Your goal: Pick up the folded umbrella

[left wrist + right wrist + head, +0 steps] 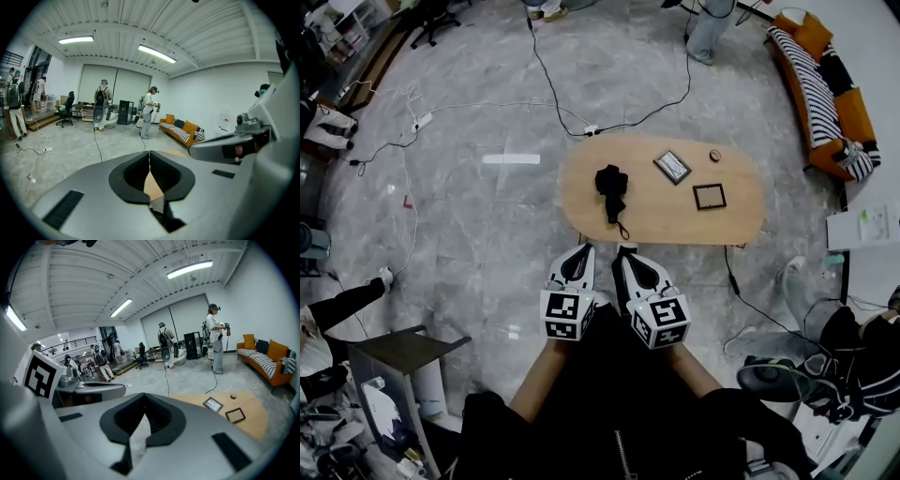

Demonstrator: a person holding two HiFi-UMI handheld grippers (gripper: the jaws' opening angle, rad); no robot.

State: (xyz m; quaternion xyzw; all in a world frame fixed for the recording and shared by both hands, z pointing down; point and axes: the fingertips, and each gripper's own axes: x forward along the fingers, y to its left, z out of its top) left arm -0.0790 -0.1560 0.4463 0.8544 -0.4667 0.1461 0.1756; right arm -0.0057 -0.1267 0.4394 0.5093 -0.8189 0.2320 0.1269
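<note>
Two grippers, both shut and empty.

**Head view:**
- The oval wooden bench (736,223) is the reference.
- The folded umbrella (611,190) is black and lies flat on the bench's left part.
- Its long axis runs across the bench's short width, far to near, with the near end leaning slightly right.
- The bulky bunched end is toward the far edge. The thin end with the strap loop points at the near edge, toward the grippers.
- A light-faced picture frame (672,167) and a dark frame (709,196) sit on the bench right of the umbrella, well apart from it.
- A small round item (714,156) lies near the bench's far edge.
- The left gripper (579,253) and right gripper (630,255) are side by side over the floor, tips just short of the bench's near edge. Neither touches the umbrella.

**Left gripper view:**
- The left fingers (133,174) are pressed together at the tips with nothing clamped.
- A sliver of bench wood shows through the gap behind them. There is a dark patch lower down, and I can't tell what it is.
- An orange sofa (180,130) stands beyond the bench, and people stand further back.

**Right gripper view:**
- The right fingers (164,420) are closed tip to tip and hold nothing.
- The bench's right part is visible with both frames and the round item.
</note>
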